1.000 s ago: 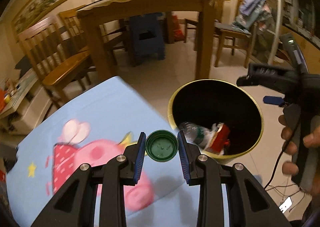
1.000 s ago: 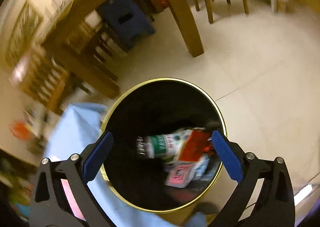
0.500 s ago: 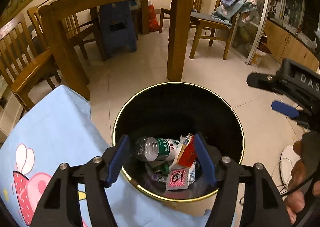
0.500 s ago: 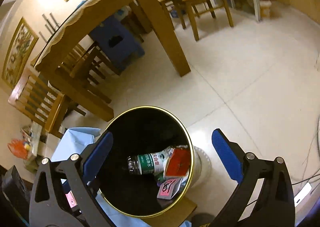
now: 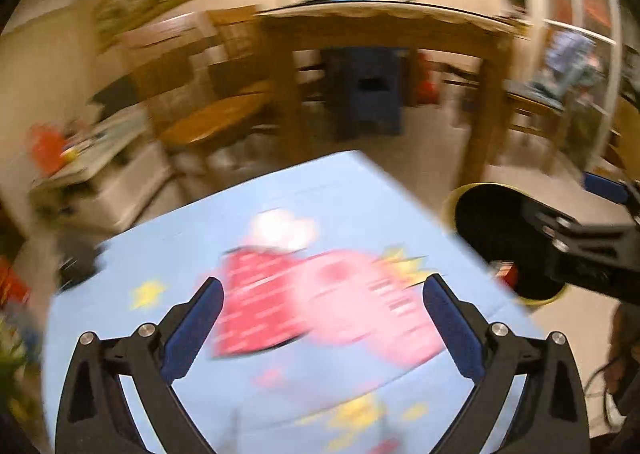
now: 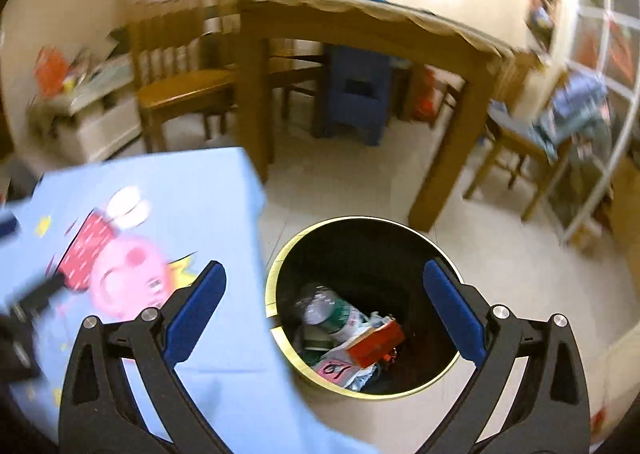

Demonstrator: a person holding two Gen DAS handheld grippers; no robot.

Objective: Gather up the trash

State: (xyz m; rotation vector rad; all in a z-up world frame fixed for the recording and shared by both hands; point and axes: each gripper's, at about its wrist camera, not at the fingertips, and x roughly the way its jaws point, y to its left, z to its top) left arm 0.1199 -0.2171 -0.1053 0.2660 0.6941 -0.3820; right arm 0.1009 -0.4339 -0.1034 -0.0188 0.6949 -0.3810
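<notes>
Green cap released into the bin; both grippers empty.

The left gripper [image 5: 322, 328], seen a second ago clamped on a green bottle cap, is now spread wide with nothing between its fingers [image 5: 195, 330]; its jaws have just been opening. It is swung back over the blue cartoon-print surface [image 5: 340, 194], which is shown blurred and bare of litter. The black bin [image 6: 362, 250] is seen at five o'clock from the surface's far corner, holding a plastic bottle [image 6: 326, 308], a red carton [image 6: 376, 342] and wrappers; the cap cannot be made out among them. The right gripper [image 6: 322, 320] is held released above the bin. The collecting is judged nearly or wholly done.
</notes>
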